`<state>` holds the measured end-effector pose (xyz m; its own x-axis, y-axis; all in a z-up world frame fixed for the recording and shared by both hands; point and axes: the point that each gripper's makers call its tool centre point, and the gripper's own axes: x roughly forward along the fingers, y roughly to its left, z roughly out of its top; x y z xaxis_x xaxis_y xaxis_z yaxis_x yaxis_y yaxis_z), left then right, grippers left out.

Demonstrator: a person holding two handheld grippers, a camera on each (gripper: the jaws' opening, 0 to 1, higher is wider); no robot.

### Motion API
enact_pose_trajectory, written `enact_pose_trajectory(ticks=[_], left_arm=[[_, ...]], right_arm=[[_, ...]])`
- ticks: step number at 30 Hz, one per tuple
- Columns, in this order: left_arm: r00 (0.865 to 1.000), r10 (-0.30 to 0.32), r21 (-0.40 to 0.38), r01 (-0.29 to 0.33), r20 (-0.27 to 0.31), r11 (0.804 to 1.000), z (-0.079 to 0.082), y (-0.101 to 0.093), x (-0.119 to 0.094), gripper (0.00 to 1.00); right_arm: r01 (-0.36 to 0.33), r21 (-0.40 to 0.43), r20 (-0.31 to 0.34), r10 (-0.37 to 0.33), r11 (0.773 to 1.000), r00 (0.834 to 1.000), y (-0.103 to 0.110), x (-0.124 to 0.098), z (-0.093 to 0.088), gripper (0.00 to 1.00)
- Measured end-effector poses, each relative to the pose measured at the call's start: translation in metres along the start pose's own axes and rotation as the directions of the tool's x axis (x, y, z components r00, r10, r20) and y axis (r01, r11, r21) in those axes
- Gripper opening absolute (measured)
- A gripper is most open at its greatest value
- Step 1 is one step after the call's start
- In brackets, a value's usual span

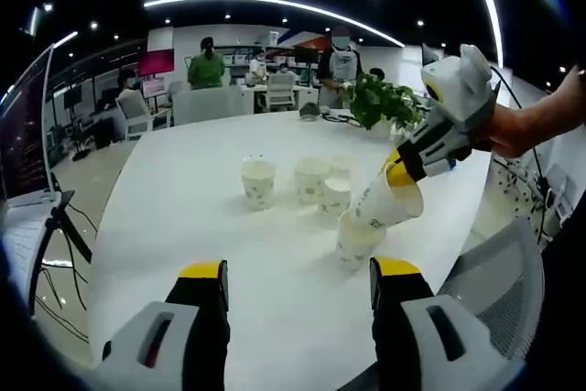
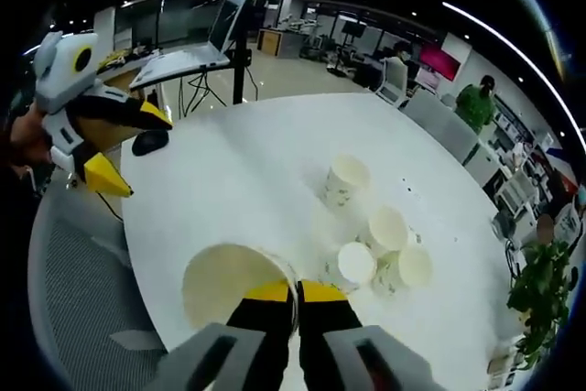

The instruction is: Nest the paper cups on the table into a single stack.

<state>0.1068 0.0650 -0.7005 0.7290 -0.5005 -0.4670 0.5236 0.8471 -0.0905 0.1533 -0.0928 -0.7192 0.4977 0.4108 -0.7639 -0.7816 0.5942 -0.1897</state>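
Observation:
Several white paper cups stand in a loose group on the white table (image 1: pixel 183 217). One cup (image 1: pixel 257 180) is apart at the left, and others (image 1: pixel 311 179) (image 1: pixel 335 197) cluster in the middle. My right gripper (image 1: pixel 403 160) comes in from the right, shut on the rim of a tilted cup (image 1: pixel 389 203) just above an upright cup (image 1: pixel 355 243). In the right gripper view the held cup (image 2: pixel 229 286) shows its open mouth with the jaws (image 2: pixel 298 292) pinched on its rim, and standing cups (image 2: pixel 346 180) (image 2: pixel 386 229) lie beyond. My left gripper (image 1: pixel 299 272) (image 2: pixel 133 148) is open and empty, near the table's edge.
A potted plant (image 1: pixel 385 103) (image 2: pixel 540 286) stands at the table's far side. A grey mesh chair (image 1: pixel 494 263) (image 2: pixel 82 290) sits by the near edge. A laptop on a tripod (image 2: pixel 197 52) and a dark mouse-like object (image 2: pixel 149 142) are near the left gripper. People sit at desks behind.

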Motion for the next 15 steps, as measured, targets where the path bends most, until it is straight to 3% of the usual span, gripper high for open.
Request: enact_pose_trajectory(ticks=[15], left_arm=[[1.000, 0.012, -0.008, -0.012, -0.002, 1.000, -0.003, 0.004, -0.003, 0.62]], right_arm=[[-0.022, 0.008, -0.044, 0.023, 1.000, 0.999, 0.006, 0.013, 0.003, 0.00]])
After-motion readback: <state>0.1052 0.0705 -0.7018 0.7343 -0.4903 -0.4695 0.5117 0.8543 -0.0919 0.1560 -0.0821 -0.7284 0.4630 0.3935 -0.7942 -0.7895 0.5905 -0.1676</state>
